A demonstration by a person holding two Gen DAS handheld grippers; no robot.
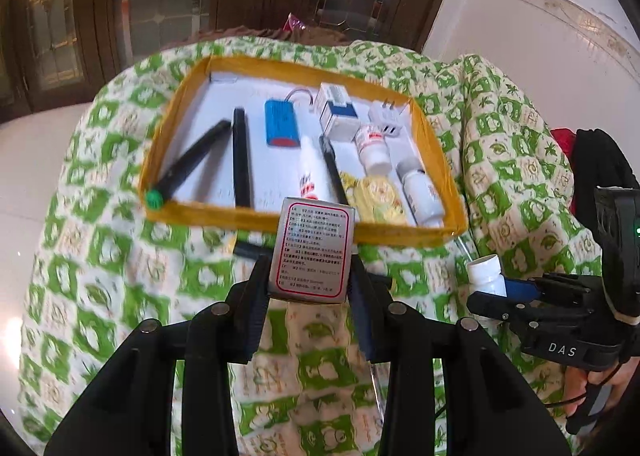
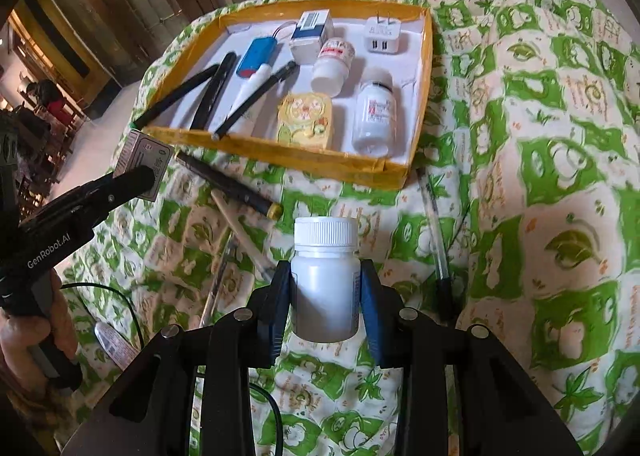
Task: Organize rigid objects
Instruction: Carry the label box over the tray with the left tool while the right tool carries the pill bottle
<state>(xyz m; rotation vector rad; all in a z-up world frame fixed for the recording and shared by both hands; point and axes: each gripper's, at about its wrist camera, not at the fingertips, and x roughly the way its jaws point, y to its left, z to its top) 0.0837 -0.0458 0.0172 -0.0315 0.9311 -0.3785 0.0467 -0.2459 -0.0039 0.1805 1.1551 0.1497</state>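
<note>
My left gripper (image 1: 310, 276) is shut on a small silver box with a red-framed label (image 1: 312, 252), held above the quilt just in front of the yellow-rimmed tray (image 1: 400, 235). The box also shows in the right wrist view (image 2: 142, 159). My right gripper (image 2: 325, 288) is shut on a white pill bottle with a ribbed cap (image 2: 325, 276), held upright over the quilt; the bottle shows in the left wrist view (image 1: 486, 276). The tray (image 2: 280, 153) holds black pens, a blue battery pack (image 1: 280, 121), a charger (image 2: 382, 35), white bottles, a yellow packet and a small box.
A green and cream patterned quilt (image 2: 540, 135) covers the surface. Loose on it in front of the tray lie a black pen with a gold tip (image 2: 232, 185), a clear pen (image 2: 436, 232) and other thin sticks. Dark wooden doors stand behind.
</note>
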